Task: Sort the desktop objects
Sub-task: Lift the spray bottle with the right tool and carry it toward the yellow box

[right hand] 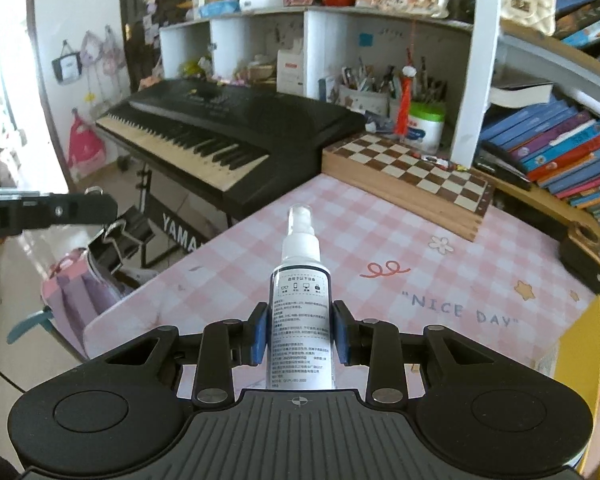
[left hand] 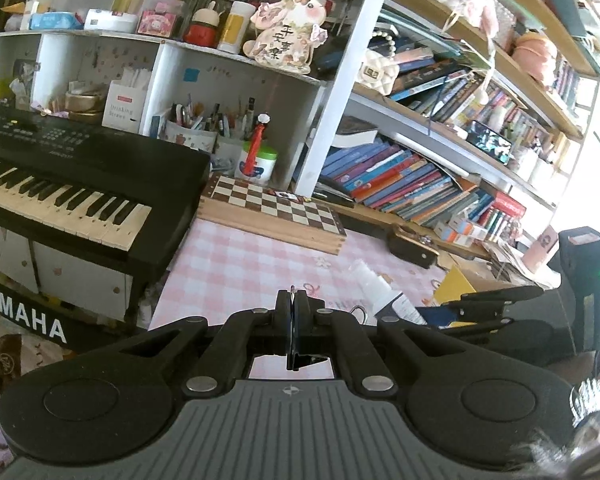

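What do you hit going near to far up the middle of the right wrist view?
right gripper → spray bottle clamped between its pads → pink checked tablecloth → chessboard → white tub with green lid → pen holders in the white shelf cubby.

The left gripper (left hand: 293,300) hangs over the pink checked table (left hand: 236,260), its fingers (left hand: 283,304) pressed together on a thin dark clip (left hand: 300,354). Ahead lies a chessboard (left hand: 272,206), beside a black keyboard (left hand: 80,176). The right gripper (left hand: 496,304) shows at right, carrying a spray bottle (left hand: 374,286).
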{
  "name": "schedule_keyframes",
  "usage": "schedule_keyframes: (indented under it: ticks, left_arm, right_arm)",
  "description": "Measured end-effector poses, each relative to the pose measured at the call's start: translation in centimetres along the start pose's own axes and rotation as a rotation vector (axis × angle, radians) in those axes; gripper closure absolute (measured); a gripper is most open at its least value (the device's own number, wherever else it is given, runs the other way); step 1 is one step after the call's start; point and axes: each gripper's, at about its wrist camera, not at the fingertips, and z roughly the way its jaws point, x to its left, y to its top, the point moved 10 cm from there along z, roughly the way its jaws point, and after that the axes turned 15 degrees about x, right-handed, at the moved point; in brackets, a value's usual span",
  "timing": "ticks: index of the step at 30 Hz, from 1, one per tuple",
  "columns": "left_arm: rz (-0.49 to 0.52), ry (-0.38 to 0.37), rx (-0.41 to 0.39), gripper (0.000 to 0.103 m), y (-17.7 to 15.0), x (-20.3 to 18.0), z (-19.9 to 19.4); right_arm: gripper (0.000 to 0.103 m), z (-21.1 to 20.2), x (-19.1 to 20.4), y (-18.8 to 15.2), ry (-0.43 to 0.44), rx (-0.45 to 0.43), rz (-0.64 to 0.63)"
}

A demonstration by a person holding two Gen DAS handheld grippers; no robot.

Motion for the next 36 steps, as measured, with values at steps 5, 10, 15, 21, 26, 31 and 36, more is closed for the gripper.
schedule_keyframes:
  ticks: [5, 10, 15, 21, 26, 31, 36]
  left_arm:
    - [0.017, -0.025, -0.002, 0.101, -1.9, -0.6, -2.4]
    - [0.033, -0.060, 0.012, 0.101, -4.0, -1.5, -4.1]
    - [0.041, -0.092, 0.041, 0.101, -6.2, -2.5, -4.8]
    - [0.084, -0.140, 0.070, 0.101, -8.0, -4.5, -5.3]
    - [0.129, -0.191, 0.096, 0.101, -9.4, -6.6, -5.3]
    - [0.171, -0.242, 0.129, 0.101, -10.6, -8.9, -4.5]
    - [0.229, -0.284, 0.147, 0.101, -11.1, -11.6, -3.9]
  right_arm:
    - [0.070, -1.9, 1.5, -1.5, -0.003, -0.019, 0.042]
    - [0.070, -3.8, 2.8, -4.0, -0.009, -0.029, 0.123]
    - [0.070, -5.5, 3.3, -7.0, -0.039, -0.035, 0.196]
    - [0.070, -7.1, 3.2, -10.8, -0.052, -0.033, 0.303]
    - [0.070, -8.3, 2.6, -13.7, -0.074, -0.034, 0.398]
    - [0.070, -9.9, 1.8, -16.6, -0.114, -0.028, 0.468]
    - [0.070, -10.9, 0.6, -19.3, -0.143, -0.024, 0.548]
